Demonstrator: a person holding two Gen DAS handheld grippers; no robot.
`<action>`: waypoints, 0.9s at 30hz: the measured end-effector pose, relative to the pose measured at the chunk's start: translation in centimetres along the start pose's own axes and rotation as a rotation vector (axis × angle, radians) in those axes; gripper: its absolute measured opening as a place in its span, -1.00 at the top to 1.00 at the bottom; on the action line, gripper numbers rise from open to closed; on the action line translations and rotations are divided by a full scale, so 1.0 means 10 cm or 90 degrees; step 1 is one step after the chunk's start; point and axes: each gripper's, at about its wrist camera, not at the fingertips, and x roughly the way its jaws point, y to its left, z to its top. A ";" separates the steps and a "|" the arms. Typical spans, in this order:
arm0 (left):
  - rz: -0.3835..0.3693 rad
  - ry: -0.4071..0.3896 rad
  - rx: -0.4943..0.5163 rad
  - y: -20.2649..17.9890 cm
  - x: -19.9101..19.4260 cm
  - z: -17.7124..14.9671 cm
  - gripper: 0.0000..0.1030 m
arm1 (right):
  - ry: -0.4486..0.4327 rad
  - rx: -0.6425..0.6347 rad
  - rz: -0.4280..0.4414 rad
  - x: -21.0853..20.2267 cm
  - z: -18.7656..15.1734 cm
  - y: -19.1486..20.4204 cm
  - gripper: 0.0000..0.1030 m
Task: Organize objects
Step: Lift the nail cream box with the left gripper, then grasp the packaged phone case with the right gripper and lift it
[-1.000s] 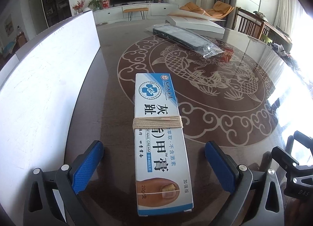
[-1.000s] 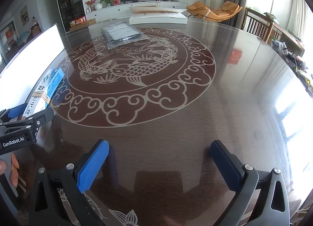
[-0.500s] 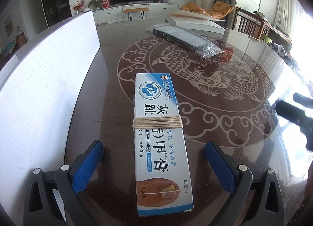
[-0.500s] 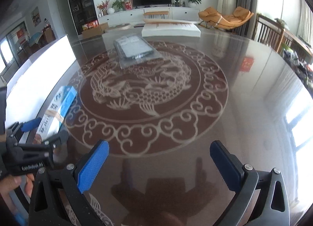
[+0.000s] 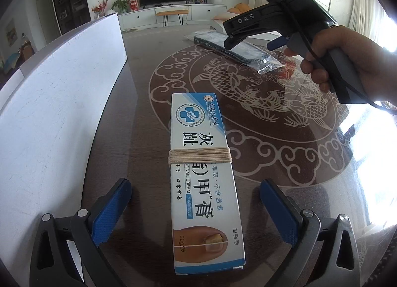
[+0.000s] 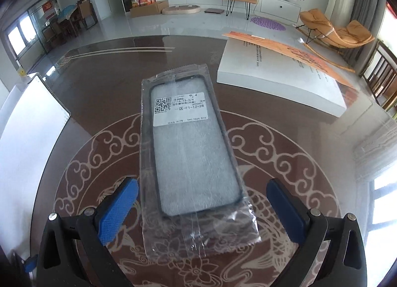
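Lining up two pickups at once, we have each gripper straddling its own thing. Our left gripper [image 5: 196,210] stands with jaws wide, and the long white-and-blue cardboard nail-cream box bound with tan string [image 5: 202,177] lies flat on the dark brown glossy table with a pale fish-and-cloud pattern [image 5: 285,153], pointing to 12 o'clock between the blue pads, touching neither. Our right gripper [image 6: 202,205] is also wide apart, the near end of the dark-framed phone case sealed in a clear plastic sleeve [image 6: 191,153] between its fingers; whether the sleeve's loose edge brushes the left pad we cannot quite tell.

To do this well, we should lower until the pads flank the case's rigid frame, not just the slack film, then close squarely. The white flat box with an orange sheet on it [image 6: 280,76] sits at 2 o'clock; a white upright panel [image 5: 54,103] stands at 9 o'clock of the cream box.
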 end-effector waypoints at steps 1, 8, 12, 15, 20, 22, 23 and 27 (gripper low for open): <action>0.000 0.000 0.000 0.00 0.00 0.00 -1.00 | 0.005 -0.005 0.007 0.05 0.03 0.05 -1.00; 0.000 0.000 0.000 -0.01 -0.01 0.00 -1.00 | 0.030 -0.009 -0.026 0.25 0.06 0.21 -0.89; 0.001 0.000 0.000 -0.01 -0.01 0.01 -1.00 | 0.015 0.025 -0.009 0.06 -0.11 0.06 -0.53; 0.001 0.000 0.000 -0.01 -0.01 0.01 -1.00 | 0.007 0.038 -0.007 -0.15 -0.50 0.01 -0.53; 0.001 0.000 0.000 -0.01 -0.01 0.01 -1.00 | -0.033 0.119 -0.107 -0.75 -1.69 -0.08 -0.53; 0.001 0.000 0.000 -0.01 -0.01 0.01 -1.00 | -0.060 0.178 -0.163 -1.03 -2.20 -0.12 -0.53; 0.001 0.000 0.000 -0.01 -0.01 0.01 -1.00 | -0.071 0.204 -0.181 -1.15 -2.44 -0.12 -0.53; 0.001 0.000 0.000 -0.01 -0.01 0.01 -1.00 | -0.089 0.251 -0.209 -1.41 -2.89 -0.16 -0.60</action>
